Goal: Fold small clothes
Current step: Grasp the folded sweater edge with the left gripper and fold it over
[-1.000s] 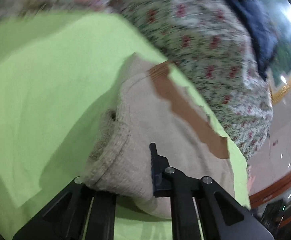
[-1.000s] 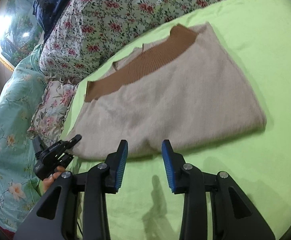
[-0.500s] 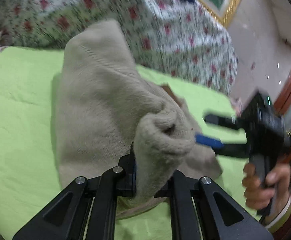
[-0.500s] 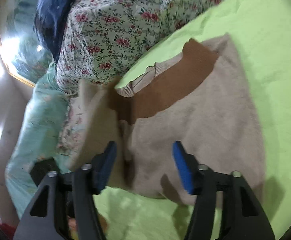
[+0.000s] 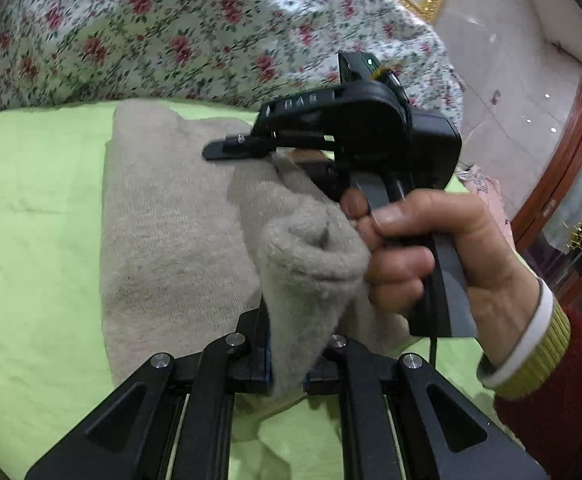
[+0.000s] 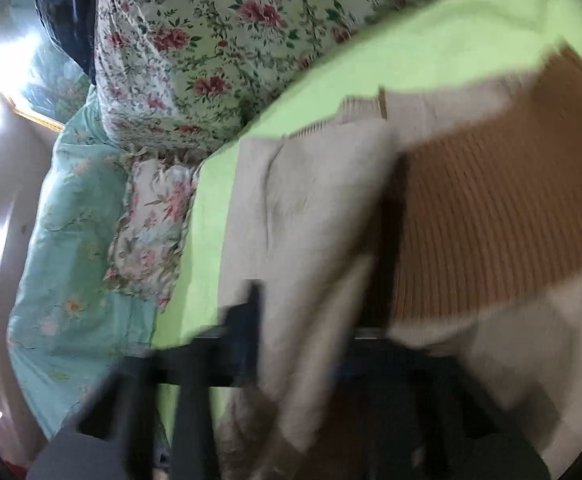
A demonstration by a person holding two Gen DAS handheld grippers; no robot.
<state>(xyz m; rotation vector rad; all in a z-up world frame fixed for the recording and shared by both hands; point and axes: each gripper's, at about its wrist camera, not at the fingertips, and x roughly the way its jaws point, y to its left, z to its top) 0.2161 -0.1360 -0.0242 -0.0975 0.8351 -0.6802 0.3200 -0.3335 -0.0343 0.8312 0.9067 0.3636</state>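
A beige knit sweater with a brown ribbed band lies on the lime green sheet. My left gripper is shut on a bunched fold of the sweater and holds it up over the rest. My right gripper, held by a hand, sits right behind that fold, its fingers over the sweater. In the blurred right wrist view the sweater drapes between the right fingers; whether they pinch it is unclear.
A floral quilt is heaped along the far side of the bed. A teal floral blanket and a small frilled pillow lie at the bed's edge. A wooden cabinet stands at the right.
My left gripper has lifted the sweater's edge and carried it over toward the right gripper. My right gripper has moved onto the sweater, and cloth now lies between its fingers.
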